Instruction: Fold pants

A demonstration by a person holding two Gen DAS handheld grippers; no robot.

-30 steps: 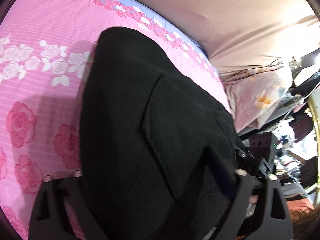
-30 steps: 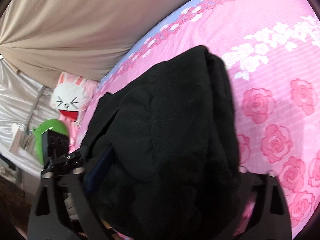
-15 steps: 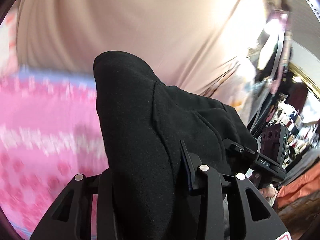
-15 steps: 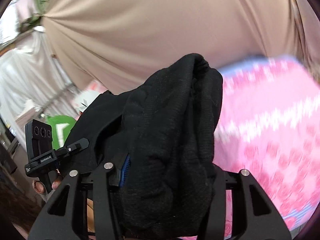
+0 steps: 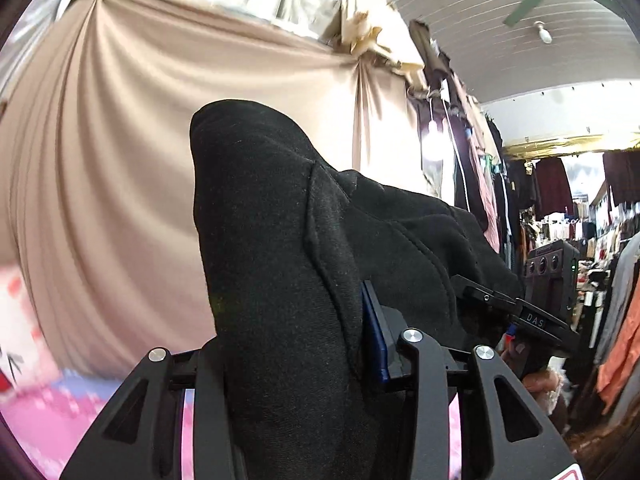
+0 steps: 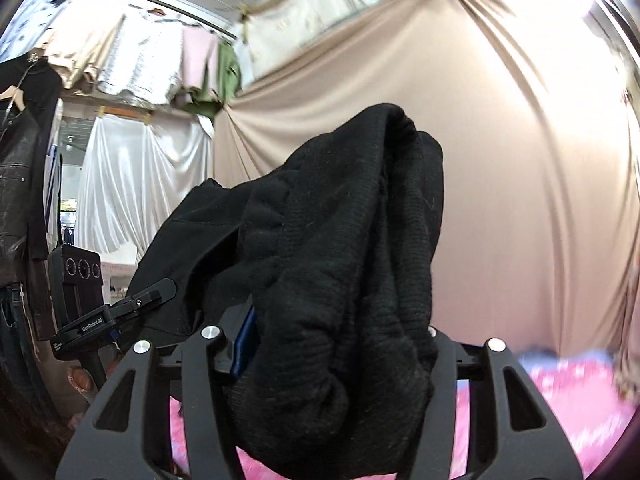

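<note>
Black pants [image 5: 280, 264] are held up in front of a beige curtain [image 5: 100, 160], above the pink sheet [image 6: 568, 392]. Thick folds are clamped by the left gripper [image 5: 292, 364] and right gripper [image 6: 340, 344], whose jaws are opening slightly.

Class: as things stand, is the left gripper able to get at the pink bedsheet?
Probably not: the left gripper, jaws opening, is filled with the black pants, and the pink bedsheet lies well below it.

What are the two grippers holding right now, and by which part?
Both hold the black pants. The left gripper and the right gripper each clamp a bunched fold of cloth; which part of the pants cannot be told.
</note>
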